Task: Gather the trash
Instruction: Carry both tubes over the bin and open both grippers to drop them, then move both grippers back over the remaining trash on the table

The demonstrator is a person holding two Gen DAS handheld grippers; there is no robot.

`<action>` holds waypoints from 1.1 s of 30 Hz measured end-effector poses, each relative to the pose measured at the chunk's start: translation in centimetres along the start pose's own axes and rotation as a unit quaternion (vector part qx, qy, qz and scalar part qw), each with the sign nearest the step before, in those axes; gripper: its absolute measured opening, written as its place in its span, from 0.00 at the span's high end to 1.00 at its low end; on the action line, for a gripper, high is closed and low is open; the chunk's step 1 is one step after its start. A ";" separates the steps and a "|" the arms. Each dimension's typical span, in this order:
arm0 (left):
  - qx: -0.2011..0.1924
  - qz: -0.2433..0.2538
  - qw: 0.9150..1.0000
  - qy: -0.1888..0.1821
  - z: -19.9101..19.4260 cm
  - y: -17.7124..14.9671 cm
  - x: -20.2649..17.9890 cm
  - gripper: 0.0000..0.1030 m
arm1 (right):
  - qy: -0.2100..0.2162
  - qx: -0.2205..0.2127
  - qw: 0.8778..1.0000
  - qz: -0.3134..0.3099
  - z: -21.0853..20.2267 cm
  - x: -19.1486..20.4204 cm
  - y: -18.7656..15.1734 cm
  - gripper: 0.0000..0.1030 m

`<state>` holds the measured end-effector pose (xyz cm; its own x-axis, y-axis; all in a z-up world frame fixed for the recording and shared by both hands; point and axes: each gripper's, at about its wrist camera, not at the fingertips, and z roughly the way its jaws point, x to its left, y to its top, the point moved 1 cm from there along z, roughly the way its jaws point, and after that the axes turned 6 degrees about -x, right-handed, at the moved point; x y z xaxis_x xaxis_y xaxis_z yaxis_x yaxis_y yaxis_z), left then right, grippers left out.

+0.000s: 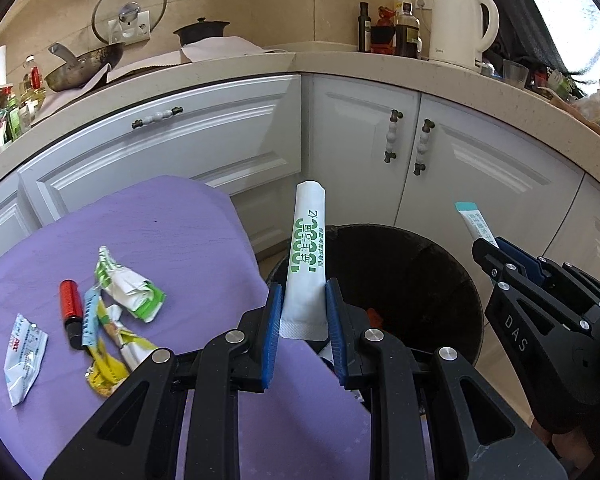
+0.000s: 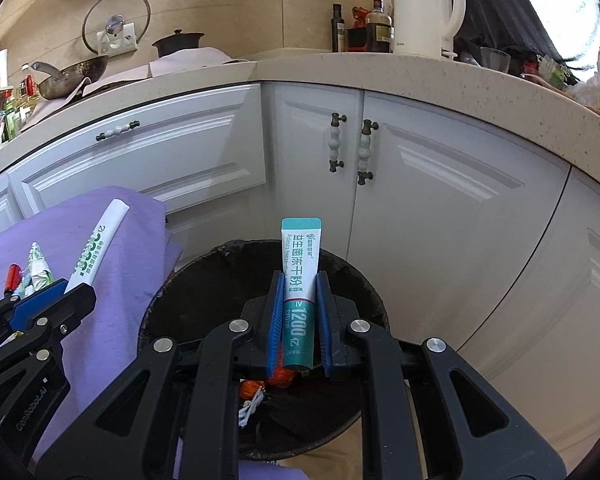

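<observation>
**Two sachets held at the bin, a small heap still waiting on the cloth**

The task stood partway through. Each hand-held gripper had a piece of trash in its grip. The left gripper (image 1: 304, 320) was clamped by its blue pads on the lower end of a long white stick sachet with green lettering (image 1: 306, 256), which stood upright between the fingers at the near-left rim of the round black waste bin (image 1: 466, 280). The right gripper (image 2: 298, 320) was closed tight on a teal-and-white powder sachet (image 2: 300, 280), also upright, and it hung directly over the bin's open mouth. Neither sachet had yet been let go, so by my reading the drop was the step in hand.

The bin stood on the floor against the white corner cabinets (image 2: 440, 184). It was lined in black and already held some rubbish: orange-red scraps (image 2: 278, 376) and a bit of white wrapper (image 2: 250, 406) lay at the bottom, with most of the inside too dark to read.

Work remained on the purple cloth-covered surface (image 1: 160, 224) beside the bin. There lay a crumpled green-and-white wrapper (image 1: 130, 290), a small red-and-black cylinder (image 1: 71, 312), a blue and yellow crumpled wrapper (image 1: 108, 348) touching it, and a flattened white sachet (image 1: 22, 356) a little apart. These looked like at least two more trips for the pair.
</observation>
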<state>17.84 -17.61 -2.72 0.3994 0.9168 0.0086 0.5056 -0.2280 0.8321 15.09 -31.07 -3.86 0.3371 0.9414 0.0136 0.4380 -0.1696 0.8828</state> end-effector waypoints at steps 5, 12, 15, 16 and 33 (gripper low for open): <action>0.011 0.010 1.000 0.000 1.0 -0.1 -0.8 0.77 | -0.006 0.003 1.000 0.005 0.8 -0.5 -0.2 0.67; 0.011 0.004 1.000 0.003 0.8 -0.2 -0.4 0.66 | -0.008 0.005 1.000 0.007 0.5 -0.5 -0.2 0.66; 0.012 0.000 1.000 0.004 0.4 -0.2 0.1 0.63 | -0.005 0.004 1.000 0.006 0.2 -0.2 -0.2 0.66; 0.012 -0.002 1.000 0.004 0.1 -0.3 0.4 0.62 | -0.003 0.004 1.000 0.005 0.0 0.1 -0.1 0.66; 0.018 -0.048 0.995 0.088 -5.9 -3.1 9.8 0.55 | 0.078 0.011 0.997 -0.029 -3.2 8.2 -0.4 0.66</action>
<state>15.70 -6.03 -1.93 0.2099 0.9773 0.0293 0.5636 -0.1454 0.8131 15.03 -22.35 -2.59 0.1785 0.9832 0.0371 0.4710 -0.1185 0.8741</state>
